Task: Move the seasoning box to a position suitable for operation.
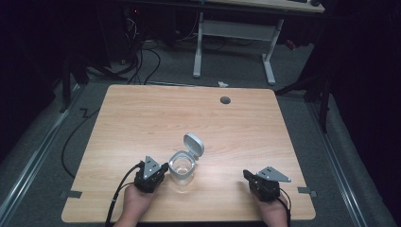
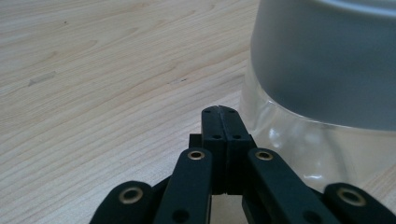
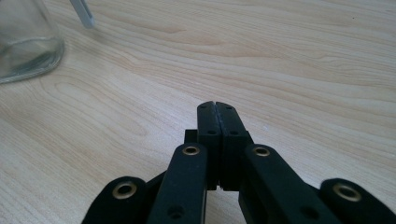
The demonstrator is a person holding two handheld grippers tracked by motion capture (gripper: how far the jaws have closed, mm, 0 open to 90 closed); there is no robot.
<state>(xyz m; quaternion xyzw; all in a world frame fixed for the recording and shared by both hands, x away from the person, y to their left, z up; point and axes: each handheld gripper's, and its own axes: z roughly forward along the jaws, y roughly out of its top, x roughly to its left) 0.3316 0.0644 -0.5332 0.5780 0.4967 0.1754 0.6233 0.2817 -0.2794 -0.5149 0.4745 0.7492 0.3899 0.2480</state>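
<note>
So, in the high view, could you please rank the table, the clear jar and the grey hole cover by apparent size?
1. table
2. clear jar, its lid hinged open
3. grey hole cover, farther from the camera, yet clearly smallest

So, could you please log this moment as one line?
jar: lid open, on table | left gripper: shut, empty, beside jar | right gripper: shut, empty

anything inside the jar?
Jar is open, grey lid flipped back. The high view looks in through the mouth: clear glass, no contents visible. The grey collar covers the upper wall from the side.
</note>
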